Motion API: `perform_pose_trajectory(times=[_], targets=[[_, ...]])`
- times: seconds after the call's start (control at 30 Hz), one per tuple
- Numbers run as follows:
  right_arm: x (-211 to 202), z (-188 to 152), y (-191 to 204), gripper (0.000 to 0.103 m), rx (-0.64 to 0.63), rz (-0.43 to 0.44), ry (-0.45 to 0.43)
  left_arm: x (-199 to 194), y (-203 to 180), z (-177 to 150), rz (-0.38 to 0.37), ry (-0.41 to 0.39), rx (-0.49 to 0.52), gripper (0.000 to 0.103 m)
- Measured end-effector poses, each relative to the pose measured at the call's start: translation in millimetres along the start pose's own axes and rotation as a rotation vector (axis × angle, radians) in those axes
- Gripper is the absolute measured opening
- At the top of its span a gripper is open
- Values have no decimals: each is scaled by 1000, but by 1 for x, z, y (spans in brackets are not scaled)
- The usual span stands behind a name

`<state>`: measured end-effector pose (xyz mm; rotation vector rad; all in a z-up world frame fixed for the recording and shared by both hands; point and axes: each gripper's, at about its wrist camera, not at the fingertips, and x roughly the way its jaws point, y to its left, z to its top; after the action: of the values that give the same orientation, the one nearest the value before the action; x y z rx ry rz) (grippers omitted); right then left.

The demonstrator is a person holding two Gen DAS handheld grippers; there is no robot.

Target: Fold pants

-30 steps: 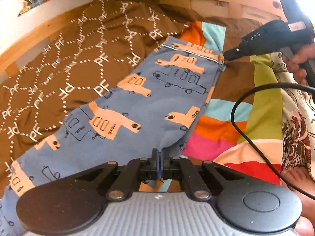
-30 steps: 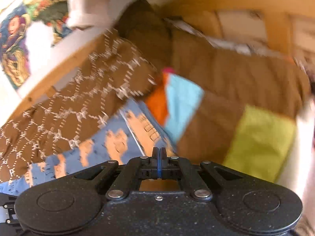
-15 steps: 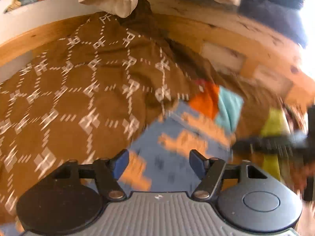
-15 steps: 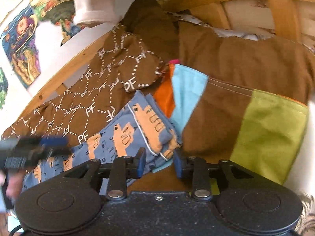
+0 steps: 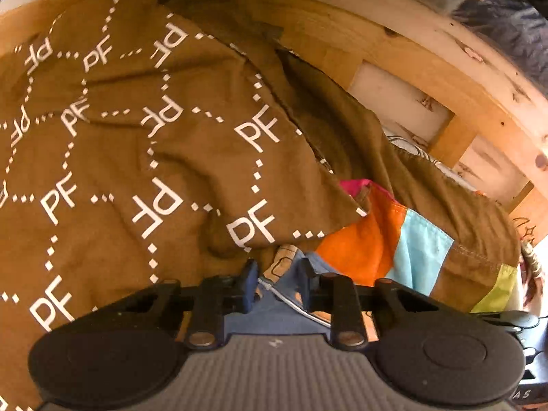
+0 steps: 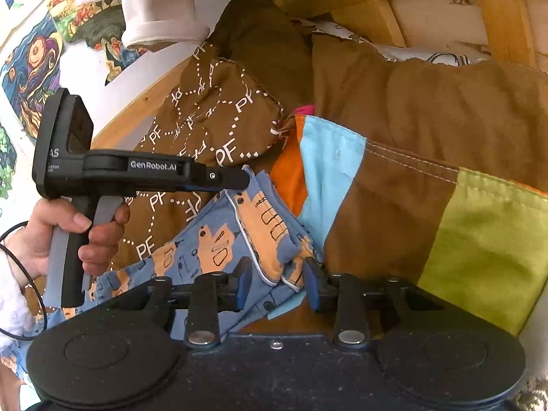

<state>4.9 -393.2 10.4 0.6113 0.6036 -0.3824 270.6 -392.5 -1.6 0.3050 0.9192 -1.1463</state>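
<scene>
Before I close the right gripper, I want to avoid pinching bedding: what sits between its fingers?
In the right wrist view, the right gripper is open with the blue pants, their piped hem edge, bunched between its fingers; patchwork quilt lies beyond.

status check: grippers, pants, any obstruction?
Left gripper open, at the pants' hem edge. Right gripper open, hem bunched between its fingers, not clamped. Brown PF blanket crowds the hem on the left.

1 pants (image 6: 219, 250), 2 hand-held grippers (image 6: 275, 282) (image 5: 277, 282), 1 brown blanket (image 5: 120, 157).
</scene>
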Motion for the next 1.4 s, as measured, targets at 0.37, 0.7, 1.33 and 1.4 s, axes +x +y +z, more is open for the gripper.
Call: perform_pose_trajectory(times=[0.37,0.7,1.33,1.4], targets=[[-9,-5,1,32,49,-5,-31,-11,-19,9,46,-29,23,19],[-1,2,3,27,4,-30,-46,-7,-22,6,60,-32,48,19],[-11,3,-1,43,-40,-71,11,5,-30,6,152,44,146,64],[-6,3,-3,43,-16,-60,32,12,-22,7,134,81,129,65]])
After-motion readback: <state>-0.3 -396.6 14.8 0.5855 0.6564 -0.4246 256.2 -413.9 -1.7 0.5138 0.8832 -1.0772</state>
